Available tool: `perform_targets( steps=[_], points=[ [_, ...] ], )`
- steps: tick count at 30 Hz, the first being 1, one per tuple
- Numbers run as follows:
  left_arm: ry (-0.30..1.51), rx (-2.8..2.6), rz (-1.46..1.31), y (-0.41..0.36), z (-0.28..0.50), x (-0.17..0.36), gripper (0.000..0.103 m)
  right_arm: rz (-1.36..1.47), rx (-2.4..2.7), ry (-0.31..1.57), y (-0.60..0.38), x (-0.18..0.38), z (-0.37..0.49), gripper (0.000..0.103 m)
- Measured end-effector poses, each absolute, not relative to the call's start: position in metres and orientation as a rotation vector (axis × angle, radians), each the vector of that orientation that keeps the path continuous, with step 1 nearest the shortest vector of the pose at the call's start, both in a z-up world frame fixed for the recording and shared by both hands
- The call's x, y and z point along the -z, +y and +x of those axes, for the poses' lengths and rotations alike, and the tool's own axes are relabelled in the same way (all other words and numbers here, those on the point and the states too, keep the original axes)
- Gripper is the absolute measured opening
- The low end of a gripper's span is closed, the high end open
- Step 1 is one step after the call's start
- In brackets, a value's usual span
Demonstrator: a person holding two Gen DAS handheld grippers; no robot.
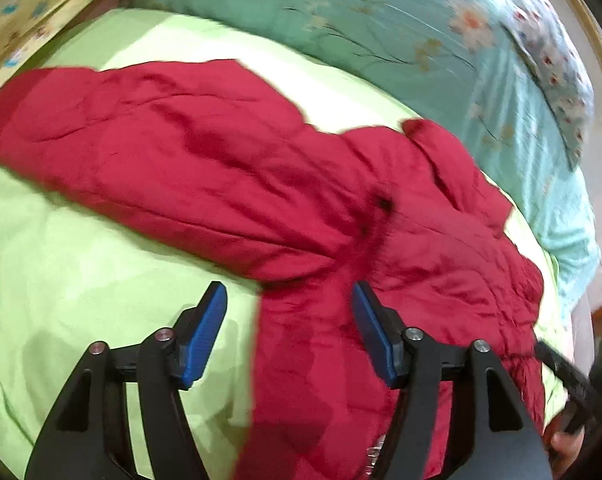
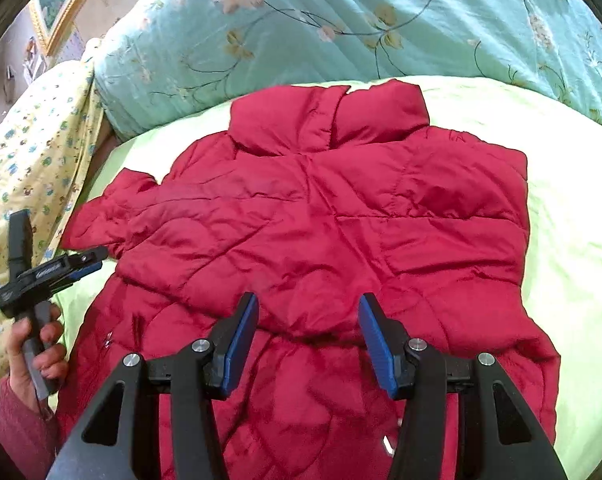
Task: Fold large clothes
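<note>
Here is the big crimson quilted puffer jacket (image 2: pixel 321 232), spread flat on a pale lime-green bedsheet (image 2: pixel 561 208) that covers the bed. Its stand-up collar (image 2: pixel 329 120) lies at the far end in the right wrist view, pointing toward a rumpled teal floral quilt (image 2: pixel 341 20) heaped along the far edge of the sheet. One sleeve (image 1: pixel 149 148) stretches out long across the green sheet in the left wrist view, and that view is smeared with motion blur.

The right gripper (image 2: pixel 307 344), black-armed with blue ribbed pads, hovers over the lower part of the jacket. Its jaws stand partly apart, nothing pinched between them, only red fabric lying below the gap.

Over on the left, the left gripper (image 1: pixel 289 332) also shows its blue pads well apart, with nothing gripped. One pad sits over green sheet, the other over red jacket, with the jacket's edge running beneath the gap. In the right wrist view that same tool shows at the jacket's left side, gripped by the person's left hand (image 2: pixel 37 352), with a knitted reddish sleeve cuff (image 2: pixel 21 424) below it.

A yellow flower-printed cloth (image 2: pixel 33 160) lies beside the sheet on the left, and a gold picture frame (image 2: pixel 61 12) hangs on the wall beyond.
</note>
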State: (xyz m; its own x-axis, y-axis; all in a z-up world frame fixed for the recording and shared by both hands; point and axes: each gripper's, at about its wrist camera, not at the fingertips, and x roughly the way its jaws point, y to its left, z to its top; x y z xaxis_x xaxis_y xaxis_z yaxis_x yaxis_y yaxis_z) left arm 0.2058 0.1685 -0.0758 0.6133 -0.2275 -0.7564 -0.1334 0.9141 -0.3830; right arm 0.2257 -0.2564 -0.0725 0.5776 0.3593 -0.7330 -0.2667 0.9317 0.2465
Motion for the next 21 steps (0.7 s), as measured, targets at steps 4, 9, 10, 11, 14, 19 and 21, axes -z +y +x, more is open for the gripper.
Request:
perform_targets(
  steps=[4,9,10,11,14,19,21],
  points=[
    [0.907,-0.001,-0.528,0.21,0.208,0.082,0.067,0.113,-0.393,0.883,-0.256,0.072,0.209,0.054],
    [0.851,-0.062,-0.717,0.27,0.21,0.092,0.069,0.106,-0.411,0.891,-0.257,0.073,0.189,0.054],
    [0.842,-0.083,-0.74,0.281,0.212,0.095,0.069,0.11,-0.416,0.894,-0.258,0.074,0.188,0.054],
    [0.843,-0.103,-0.753,0.289,0.214,0.098,0.069,0.117,-0.424,0.9,-0.258,0.074,0.186,0.054],
    [0.849,-0.161,-0.823,0.319,0.225,0.115,0.069,0.122,-0.434,0.906,-0.256,0.074,0.179,0.054],
    [0.765,-0.175,-0.943,0.357,0.235,0.124,0.069,0.116,-0.446,0.902,-0.254,0.071,0.166,0.054],
    [0.736,-0.206,-0.967,0.369,0.241,0.122,0.069,0.113,-0.442,0.906,-0.255,0.071,0.163,0.054]
  ],
)
